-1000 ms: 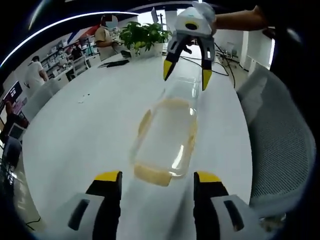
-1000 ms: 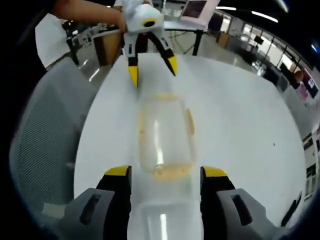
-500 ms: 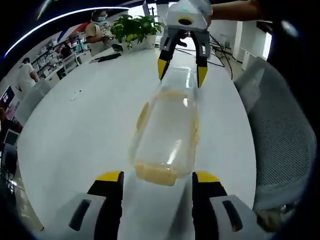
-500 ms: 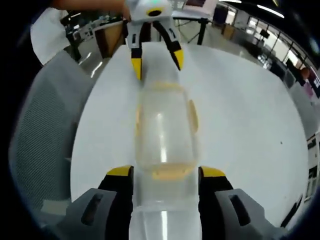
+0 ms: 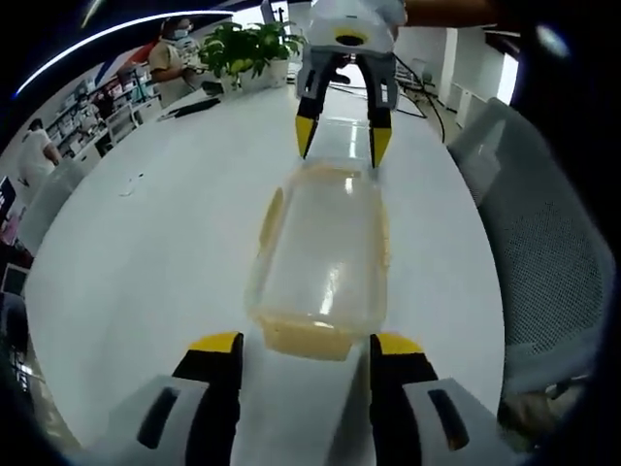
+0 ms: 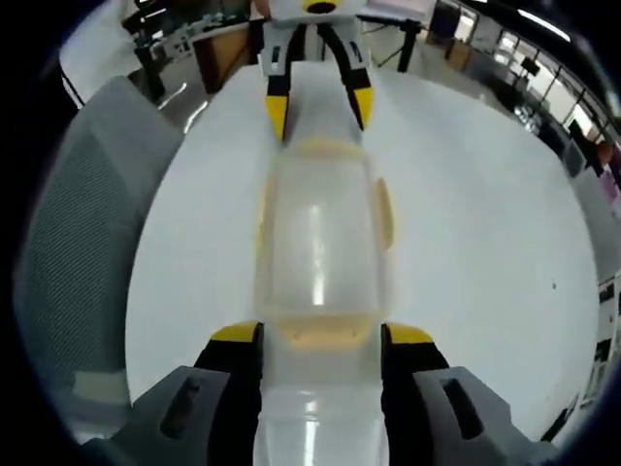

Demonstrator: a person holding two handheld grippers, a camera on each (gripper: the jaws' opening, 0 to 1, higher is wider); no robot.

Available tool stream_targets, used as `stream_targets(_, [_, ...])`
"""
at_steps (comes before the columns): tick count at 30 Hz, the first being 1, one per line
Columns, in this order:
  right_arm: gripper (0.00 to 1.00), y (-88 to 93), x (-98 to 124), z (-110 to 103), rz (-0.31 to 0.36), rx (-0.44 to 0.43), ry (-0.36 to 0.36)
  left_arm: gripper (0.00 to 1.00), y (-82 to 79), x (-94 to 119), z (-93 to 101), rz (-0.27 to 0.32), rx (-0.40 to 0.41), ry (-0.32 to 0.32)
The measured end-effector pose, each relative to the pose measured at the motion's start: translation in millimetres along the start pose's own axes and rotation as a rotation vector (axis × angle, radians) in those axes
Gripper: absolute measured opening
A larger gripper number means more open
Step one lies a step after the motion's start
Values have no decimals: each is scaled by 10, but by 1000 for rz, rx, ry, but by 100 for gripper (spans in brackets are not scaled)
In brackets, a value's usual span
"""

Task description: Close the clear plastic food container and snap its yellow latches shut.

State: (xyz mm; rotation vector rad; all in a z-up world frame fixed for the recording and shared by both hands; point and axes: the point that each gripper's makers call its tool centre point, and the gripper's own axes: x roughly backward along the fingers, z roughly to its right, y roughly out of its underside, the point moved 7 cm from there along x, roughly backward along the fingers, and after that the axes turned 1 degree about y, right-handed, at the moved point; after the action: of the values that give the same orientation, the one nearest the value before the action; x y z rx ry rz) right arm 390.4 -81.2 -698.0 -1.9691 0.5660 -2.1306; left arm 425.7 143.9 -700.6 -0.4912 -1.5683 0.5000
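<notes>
1 clear container, lid on, yellow latches | counter white | left gripper wide apart, right gripper wide apart, 1 at each end

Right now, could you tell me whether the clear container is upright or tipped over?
Upright: the clear container sits flat on the white table, lid on top. Whether its yellow latches are snapped, I cannot tell.

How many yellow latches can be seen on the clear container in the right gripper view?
4: a near-end latch between the right gripper jaws, a far-end latch by the left gripper, a left-side latch and a right-side latch.
</notes>
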Motion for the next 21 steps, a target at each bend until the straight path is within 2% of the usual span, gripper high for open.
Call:
stream_targets(8, [45, 32, -88, 26, -52, 42, -3, 46, 21, -32, -39, 7, -9, 9])
stream_targets(15, [44, 64, -155, 82, -84, 34, 2, 45, 55, -79, -50, -6, -15, 19])
stream_targets(21, [44, 72, -191, 85, -82, 17, -19, 44, 51, -97, -54, 4, -15, 34])
